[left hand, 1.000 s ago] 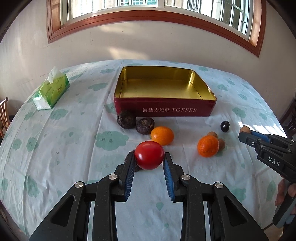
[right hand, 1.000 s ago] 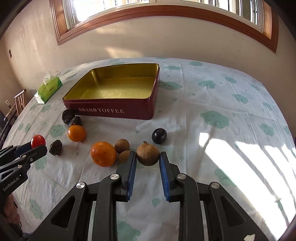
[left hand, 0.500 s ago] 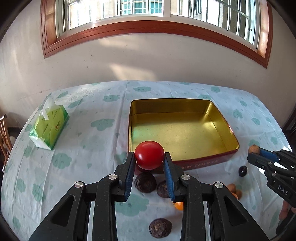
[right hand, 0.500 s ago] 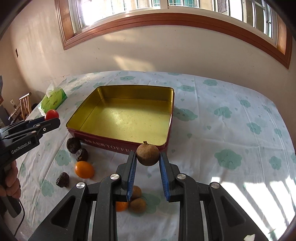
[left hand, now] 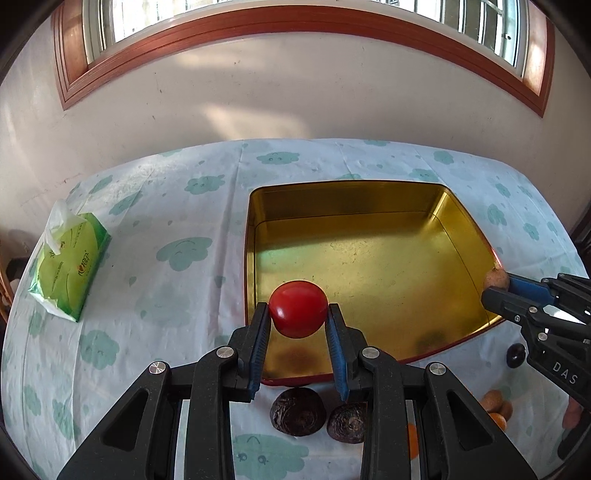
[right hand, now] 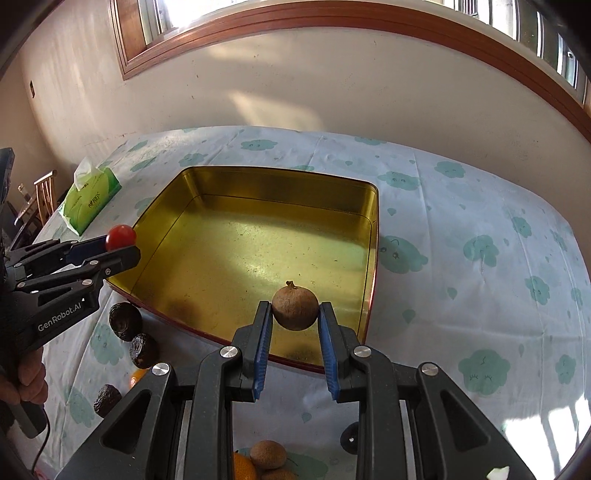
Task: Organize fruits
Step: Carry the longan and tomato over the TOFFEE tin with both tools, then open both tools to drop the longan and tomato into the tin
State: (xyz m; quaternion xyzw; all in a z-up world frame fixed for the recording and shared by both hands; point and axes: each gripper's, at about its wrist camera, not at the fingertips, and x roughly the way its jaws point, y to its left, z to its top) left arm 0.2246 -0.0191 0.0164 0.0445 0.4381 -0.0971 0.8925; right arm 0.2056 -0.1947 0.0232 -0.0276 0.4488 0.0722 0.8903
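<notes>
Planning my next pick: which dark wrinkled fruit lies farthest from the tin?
The lone dark wrinkled fruit near the left tool's handle; the other two sit by the tin.

Red tomato (left hand: 297,308) – gold tin (left hand: 373,236) – cloud-patterned pale cloth (left hand: 177,206)

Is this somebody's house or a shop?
Probably a home, maybe a dining room. A table with a cloud-print tablecloth stands below a wood-framed window, with a green tissue pack, a gold toffee tin and a wooden chair.
</notes>
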